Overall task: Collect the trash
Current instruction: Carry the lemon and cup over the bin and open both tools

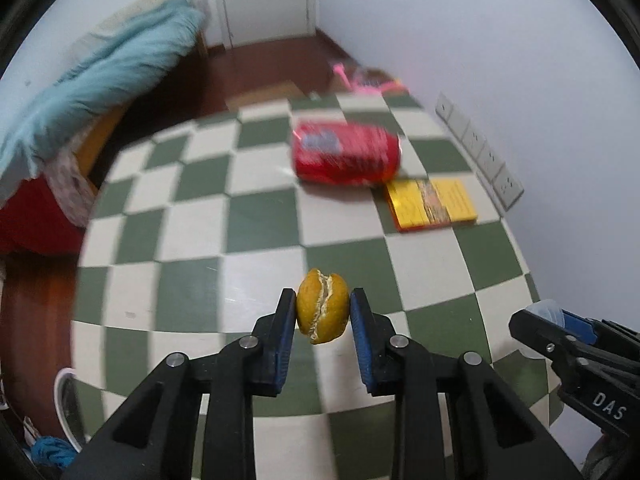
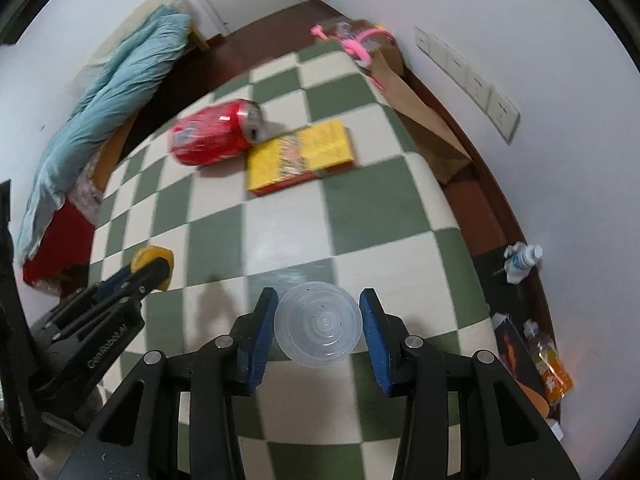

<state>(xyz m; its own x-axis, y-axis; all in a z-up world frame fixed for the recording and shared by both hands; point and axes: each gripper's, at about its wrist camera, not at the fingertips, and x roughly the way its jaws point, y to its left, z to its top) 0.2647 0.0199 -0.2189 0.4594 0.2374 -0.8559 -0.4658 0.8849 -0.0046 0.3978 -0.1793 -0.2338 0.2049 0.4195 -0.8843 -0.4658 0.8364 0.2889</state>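
My left gripper [image 1: 323, 308] is shut on a yellow-orange citrus peel [image 1: 322, 306], held above the green-and-white checkered table [image 1: 192, 264]. My right gripper [image 2: 319, 326] is shut on a clear plastic cup [image 2: 318, 325], its round base facing the camera. The right gripper [image 1: 532, 318] also shows at the left wrist view's right edge with the cup [image 1: 546, 309]. The left gripper [image 2: 154, 266] with the peel [image 2: 149, 255] shows at left in the right wrist view. A red soda can [image 1: 346, 152] lies on its side at the table's far part, also in the right wrist view [image 2: 214, 133].
A yellow book [image 1: 432, 204] lies beside the can [image 2: 300, 156]. A brown paper bag [image 2: 416, 120] with pink string stands beyond the table by the wall. A bed with a blue blanket [image 1: 100, 80] is at left. Bottles and packets [image 2: 524, 260] lie on the floor at right.
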